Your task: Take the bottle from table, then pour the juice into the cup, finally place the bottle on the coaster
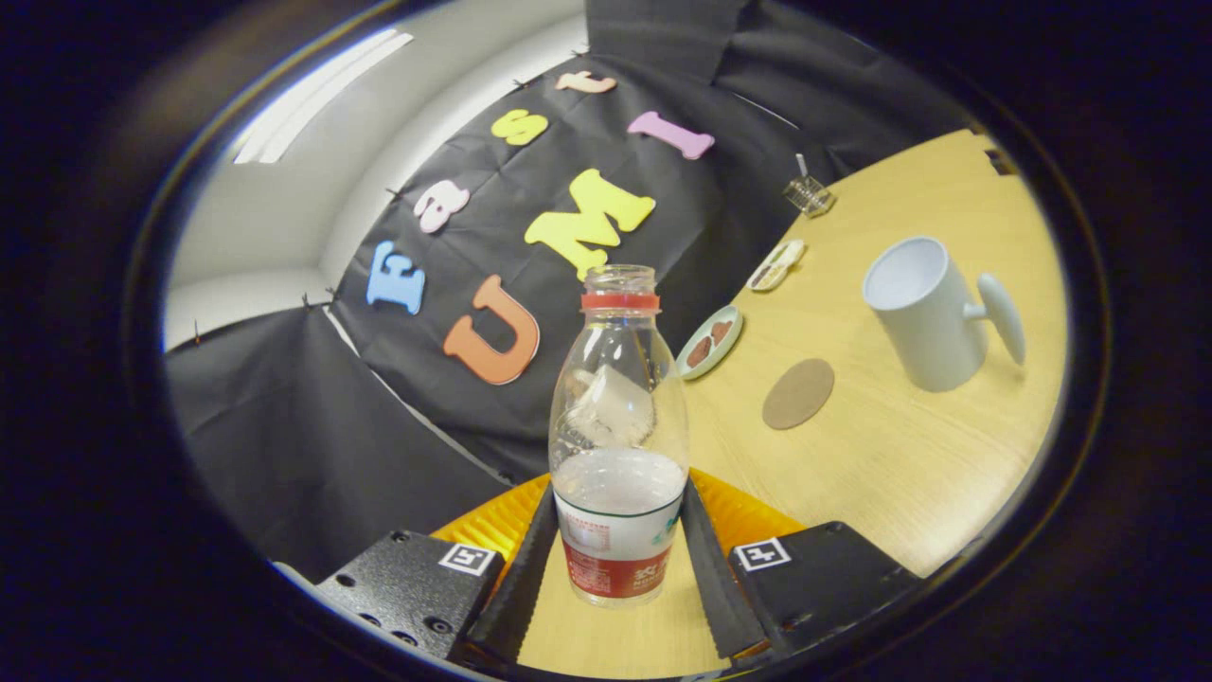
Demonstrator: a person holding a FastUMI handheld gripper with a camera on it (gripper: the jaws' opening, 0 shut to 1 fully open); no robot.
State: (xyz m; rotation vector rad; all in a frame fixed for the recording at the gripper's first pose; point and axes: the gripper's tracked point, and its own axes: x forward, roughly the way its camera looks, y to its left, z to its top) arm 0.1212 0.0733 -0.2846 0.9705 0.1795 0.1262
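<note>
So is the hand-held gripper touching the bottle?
Touching. In the gripper view both fingers of the hand-held gripper press against the sides of the bottle, with no gap showing.

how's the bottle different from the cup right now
The bottle is clear plastic with a label and a red neck ring; the cup is plain, opaque white with a handle. The bottle stands between the gripper fingers, which press its lower sides; the cup stands free, well beyond them past the coaster. The bottle narrows to a small mouth and holds some liquid; the cup has a wide mouth. Both are uncapped and upright relative to the table.
</note>
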